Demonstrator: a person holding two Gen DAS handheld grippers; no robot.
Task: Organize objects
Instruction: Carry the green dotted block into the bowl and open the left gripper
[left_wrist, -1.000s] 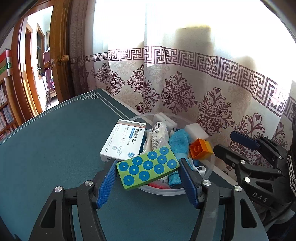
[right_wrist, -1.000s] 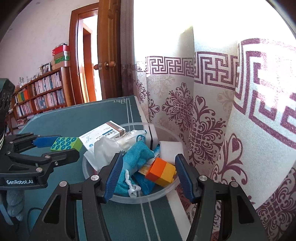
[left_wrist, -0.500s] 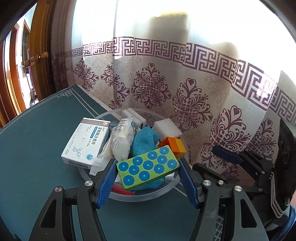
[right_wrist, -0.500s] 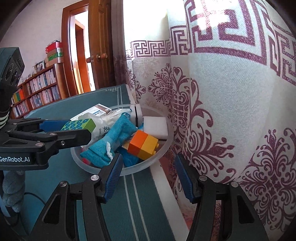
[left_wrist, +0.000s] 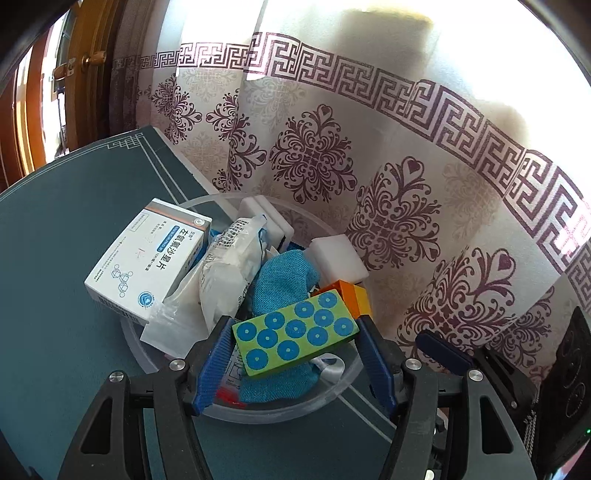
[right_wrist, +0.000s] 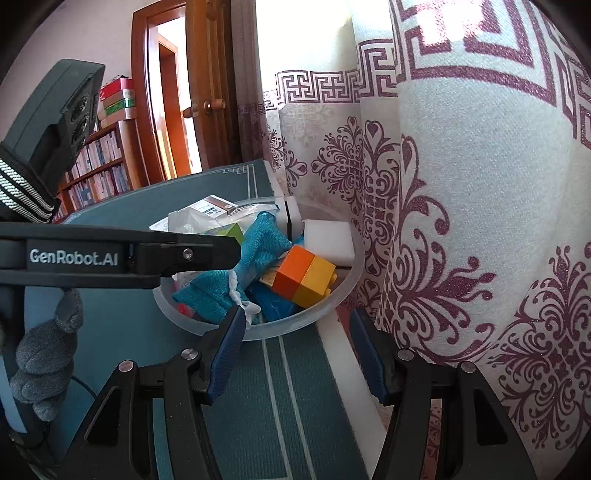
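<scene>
Bowl (right_wrist: 334, 304) beside table edge (right_wrist: 341, 360), curtain (right_wrist: 461, 221) close

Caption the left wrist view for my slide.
Left gripper holds a green dotted block over a clear bowl of mixed items.

Strong daylight shines through the curtain (left_wrist: 369, 166), blowing out the upper right of the left wrist view. Both pictures are sharp, with fisheye bending and dark vignetted corners.

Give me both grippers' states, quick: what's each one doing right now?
Left gripper: shut on the green block with blue dots, over the clear bowl.
Right gripper: open, holding nothing.
</scene>
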